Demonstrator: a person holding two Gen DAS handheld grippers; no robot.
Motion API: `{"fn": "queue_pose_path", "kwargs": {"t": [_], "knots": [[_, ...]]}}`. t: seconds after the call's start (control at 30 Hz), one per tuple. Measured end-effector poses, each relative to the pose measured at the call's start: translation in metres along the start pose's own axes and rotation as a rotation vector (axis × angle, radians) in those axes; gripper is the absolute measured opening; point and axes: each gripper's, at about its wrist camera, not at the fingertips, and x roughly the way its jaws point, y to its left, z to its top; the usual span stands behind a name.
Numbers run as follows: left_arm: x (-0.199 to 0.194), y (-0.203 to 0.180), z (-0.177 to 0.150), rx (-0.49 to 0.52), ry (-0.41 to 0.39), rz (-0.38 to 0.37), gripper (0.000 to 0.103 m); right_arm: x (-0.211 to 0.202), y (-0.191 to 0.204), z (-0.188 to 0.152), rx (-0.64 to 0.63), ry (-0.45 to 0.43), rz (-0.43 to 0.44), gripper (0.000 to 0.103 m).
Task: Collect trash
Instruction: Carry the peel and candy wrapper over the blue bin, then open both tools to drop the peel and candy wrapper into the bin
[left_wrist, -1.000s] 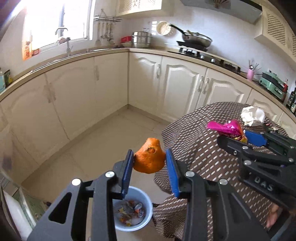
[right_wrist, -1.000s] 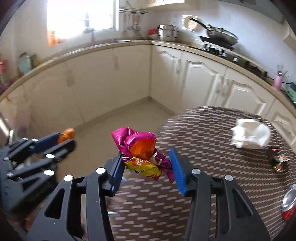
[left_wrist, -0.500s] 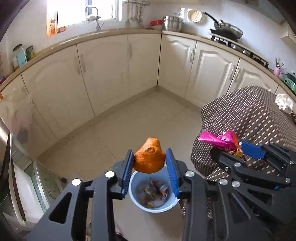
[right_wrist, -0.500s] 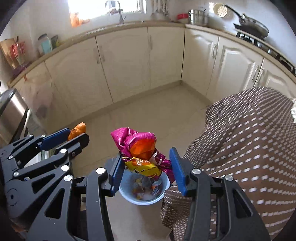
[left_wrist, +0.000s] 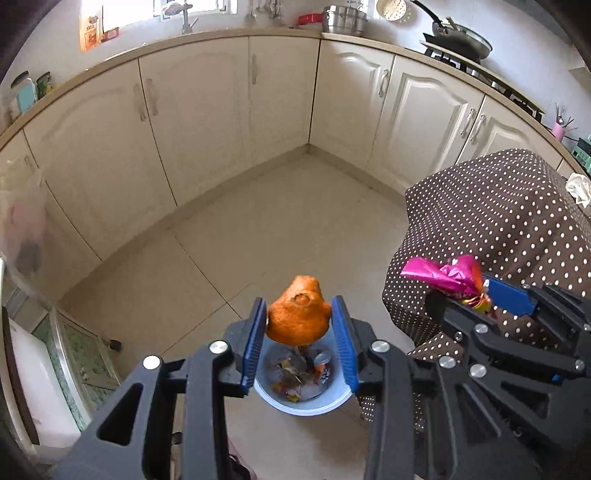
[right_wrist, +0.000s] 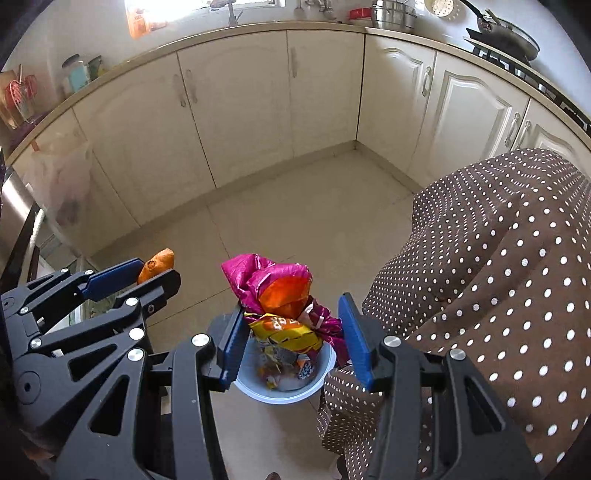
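Holding, left gripper: we saw jaws opening around the orange peel.
Right gripper: jaws gripped the snack wrappers.
Risk: trash could miss our bin, being offset.

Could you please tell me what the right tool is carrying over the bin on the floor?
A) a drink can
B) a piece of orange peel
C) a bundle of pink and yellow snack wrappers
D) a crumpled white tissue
C: the right tool has the pink and yellow snack wrappers between its blue pads, above the pale blue bin.
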Motion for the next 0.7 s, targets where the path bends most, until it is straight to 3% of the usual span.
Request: {"fn": "queue_pose_path", "kwargs": {"t": [0.1, 0.2, 0.37, 0.7], "knots": [[0.003, 0.006, 0.002, -0.026, 0.0, 0.029, 0.056, 0.003, -0.002, 0.0, 0.006, 0.006, 0.001, 0.046], [0.005, 0.01, 0.0, -0.047, 0.013, 0.003, 0.056, 0.006, 0.002, -0.002, 0.004, 0.014, 0.004, 0.046], [0.007, 0.014, -0.005, -0.044, 0.033, 0.032, 0.056, 0.01, 0.007, 0.001, -0.006, 0.024, 0.014, 0.046], [-0.008, 0.017, 0.001, -0.04, 0.0, 0.046, 0.056, 0.009, 0.002, 0.007, 0.003, 0.011, 0.03, 0.047]]}}
